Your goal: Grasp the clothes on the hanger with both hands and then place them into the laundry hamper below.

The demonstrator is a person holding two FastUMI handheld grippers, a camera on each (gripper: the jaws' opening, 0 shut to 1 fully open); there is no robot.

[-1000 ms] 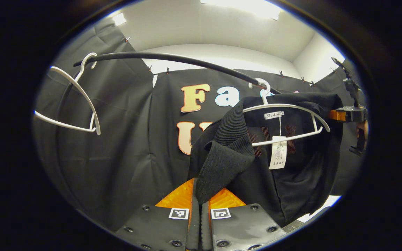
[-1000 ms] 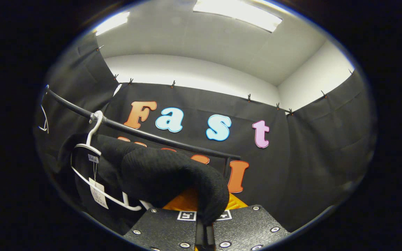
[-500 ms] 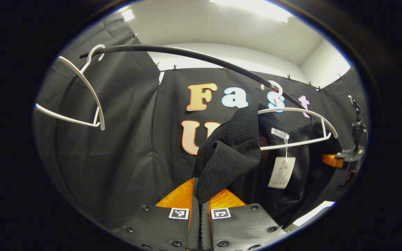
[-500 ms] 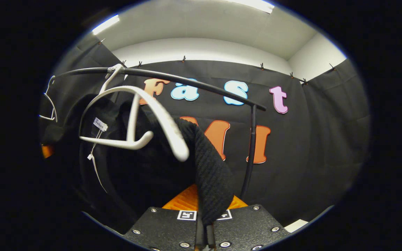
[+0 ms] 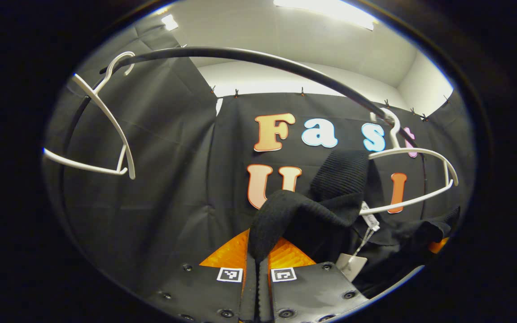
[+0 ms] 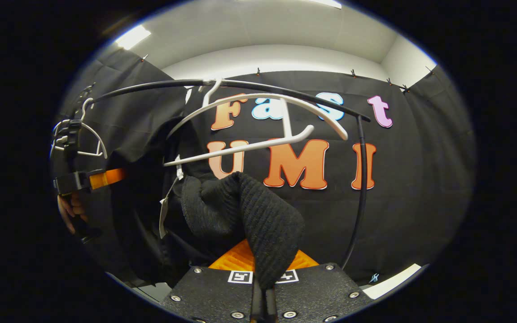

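Note:
A black knit garment hangs below a bare white hanger, with its paper tag dangling. My left gripper is shut on one ribbed edge of it. In the right gripper view the same garment sags under the hanger, and my right gripper is shut on another fold. The left gripper and the hand holding it appear far left there. An orange finger of the right gripper peeks out beside the cloth in the left gripper view.
A black clothes rail arches overhead, and its upright post stands right of the garment. A second empty white hanger hangs at the rail's left end. A pale floor strip lies at the lower right.
The garment has slid off the hanger, which now hangs bare on the rail. Both grippers have come down with the cloth still held, so the rail and hanger sit higher in both views.

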